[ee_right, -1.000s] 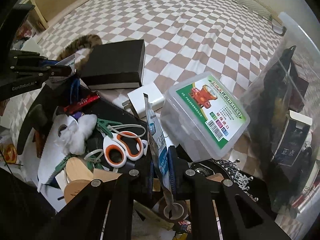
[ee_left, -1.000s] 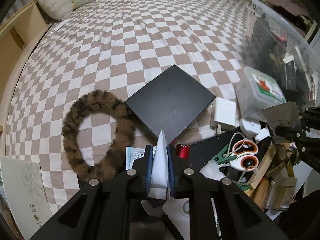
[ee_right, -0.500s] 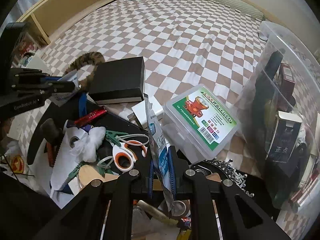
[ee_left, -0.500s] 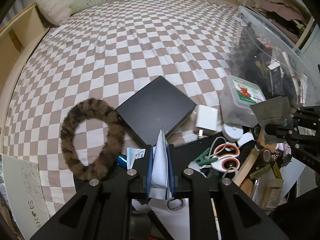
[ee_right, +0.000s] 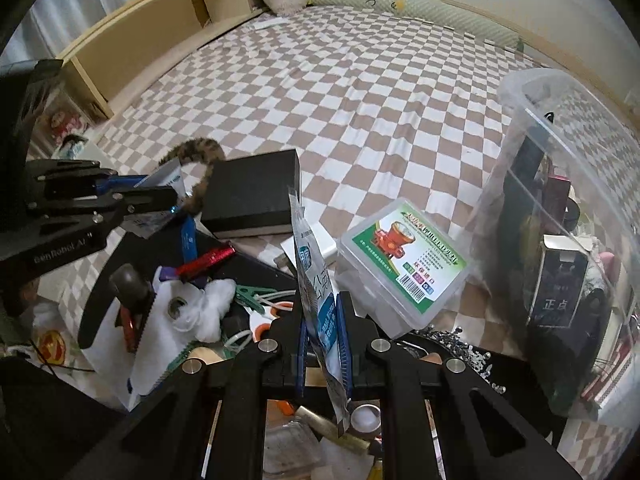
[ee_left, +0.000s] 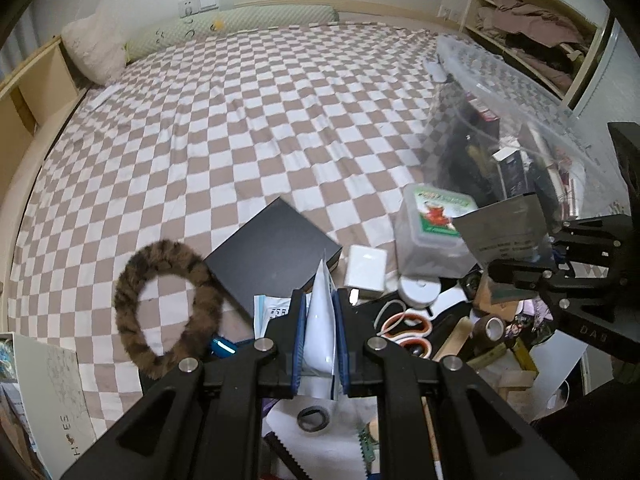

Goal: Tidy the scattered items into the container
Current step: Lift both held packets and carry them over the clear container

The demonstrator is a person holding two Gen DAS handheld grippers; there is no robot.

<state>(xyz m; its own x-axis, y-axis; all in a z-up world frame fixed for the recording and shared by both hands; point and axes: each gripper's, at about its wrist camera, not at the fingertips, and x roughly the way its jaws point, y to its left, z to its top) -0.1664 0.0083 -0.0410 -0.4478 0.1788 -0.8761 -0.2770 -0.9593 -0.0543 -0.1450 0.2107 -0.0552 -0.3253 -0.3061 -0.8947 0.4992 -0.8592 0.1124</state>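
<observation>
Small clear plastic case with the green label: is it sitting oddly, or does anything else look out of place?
The small clear case sits tilted, propped against the clear storage bin rather than flat on the bed. Beside it, scissors, tape and papers lie in a jumbled heap. Each hand-held gripper, left and right, pinches a flat packet.

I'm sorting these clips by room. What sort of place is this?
Most likely a bedroom: the clutter lies on a brown-and-white checkered bedsheet, with a fluffy cream pillow and long pale green bolster along the wall. An open wooden shelf of folded clothes stands beside it.
</observation>
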